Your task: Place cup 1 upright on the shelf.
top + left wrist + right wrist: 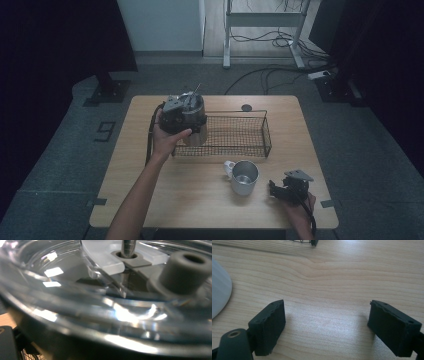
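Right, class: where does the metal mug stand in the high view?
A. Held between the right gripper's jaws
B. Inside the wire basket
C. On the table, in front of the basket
C: the metal mug stands on the bare table, nearer the person than the wire basket, apart from the open right gripper.

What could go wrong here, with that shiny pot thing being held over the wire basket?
The left gripper holds a lidded metal pot at the left end of the wire basket. In the left gripper view the glass lid looks smooth and glossy, so it might slip or shift. The pot could also catch the basket's rim and tip it. The mug stands close to the open right gripper, which might knock it.
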Available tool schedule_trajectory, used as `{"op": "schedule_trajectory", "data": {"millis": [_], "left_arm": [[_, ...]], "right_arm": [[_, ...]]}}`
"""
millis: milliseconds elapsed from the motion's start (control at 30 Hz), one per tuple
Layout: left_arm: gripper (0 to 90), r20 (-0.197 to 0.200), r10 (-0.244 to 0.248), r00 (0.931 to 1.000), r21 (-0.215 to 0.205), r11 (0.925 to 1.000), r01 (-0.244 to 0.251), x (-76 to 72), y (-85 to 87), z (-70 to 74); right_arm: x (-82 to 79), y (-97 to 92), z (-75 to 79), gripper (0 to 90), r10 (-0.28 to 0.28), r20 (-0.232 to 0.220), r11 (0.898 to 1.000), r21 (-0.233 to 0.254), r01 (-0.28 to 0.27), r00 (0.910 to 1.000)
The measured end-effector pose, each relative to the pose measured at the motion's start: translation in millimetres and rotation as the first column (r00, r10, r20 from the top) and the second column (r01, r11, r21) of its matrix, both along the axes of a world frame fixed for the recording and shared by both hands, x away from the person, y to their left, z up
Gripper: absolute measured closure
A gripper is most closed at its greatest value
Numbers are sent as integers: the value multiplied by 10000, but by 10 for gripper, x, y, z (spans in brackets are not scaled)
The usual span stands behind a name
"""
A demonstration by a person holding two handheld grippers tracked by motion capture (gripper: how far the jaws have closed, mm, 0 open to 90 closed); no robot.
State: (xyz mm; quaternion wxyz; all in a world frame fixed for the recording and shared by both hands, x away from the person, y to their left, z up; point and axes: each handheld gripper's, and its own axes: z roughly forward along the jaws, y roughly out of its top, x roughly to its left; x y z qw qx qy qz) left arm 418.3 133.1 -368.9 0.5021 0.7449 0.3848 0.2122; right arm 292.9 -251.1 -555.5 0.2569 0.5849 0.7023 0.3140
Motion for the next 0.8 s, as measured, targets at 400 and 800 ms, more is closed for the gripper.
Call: {"op": "schedule_trajectory", "data": {"millis": [400, 800], "left_arm": [[40, -143, 50, 9999, -14, 10000, -51, 134, -69, -16], [40, -249, 136, 9996, 28, 9999, -135, 261, -77, -113]], "right_arm": [[0, 0, 0, 139, 1, -5, 10000, 4, -1, 10000], [-1, 0, 1, 138, 2, -17, 10000, 11, -2, 10000]]}}
